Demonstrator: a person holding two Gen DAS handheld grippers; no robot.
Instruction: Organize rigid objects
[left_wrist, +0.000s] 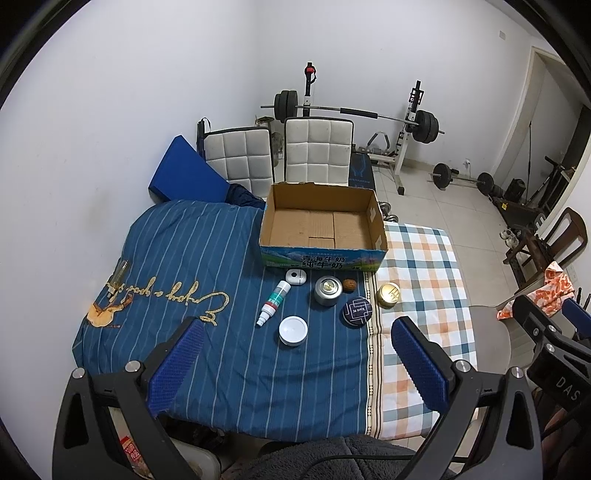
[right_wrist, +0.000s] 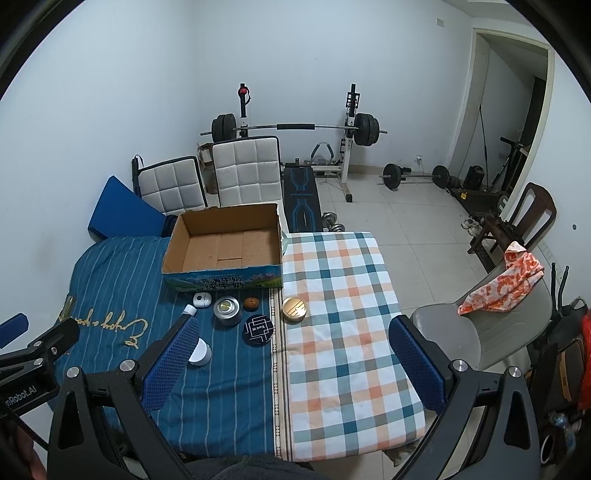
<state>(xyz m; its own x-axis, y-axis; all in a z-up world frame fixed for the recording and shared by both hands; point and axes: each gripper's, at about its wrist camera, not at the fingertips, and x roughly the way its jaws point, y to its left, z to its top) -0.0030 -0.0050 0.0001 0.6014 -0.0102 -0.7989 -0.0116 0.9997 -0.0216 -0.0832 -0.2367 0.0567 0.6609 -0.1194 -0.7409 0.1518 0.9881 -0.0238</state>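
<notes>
Left wrist view: left tongs (left_wrist: 295, 363) spread wide, holding nothing, hovering over the blue striped cloth (left_wrist: 177, 258) short of the clutter. Cardboard box (left_wrist: 321, 221) open and bare inside, taken as landmark. Just in front of the box: small white case (left_wrist: 296, 277), silver tin (left_wrist: 328, 291), brown walnut-like ball (left_wrist: 349, 285). Further from the box: spray bottle (left_wrist: 274, 302) lying flat, white jar (left_wrist: 293, 331), dark round compact (left_wrist: 357, 312), gold tin (left_wrist: 388, 295) off the box's right corner on the checked cloth (left_wrist: 421, 280).

Right wrist view: right tongs (right_wrist: 291, 360) likewise gaping, empty, nearer than the gold tin (right_wrist: 294, 310) from the box (right_wrist: 225, 243).

Probably all light, hard, smooth; round walls likely slippery, so best pinched across the sides, the bottle across its middle.
</notes>
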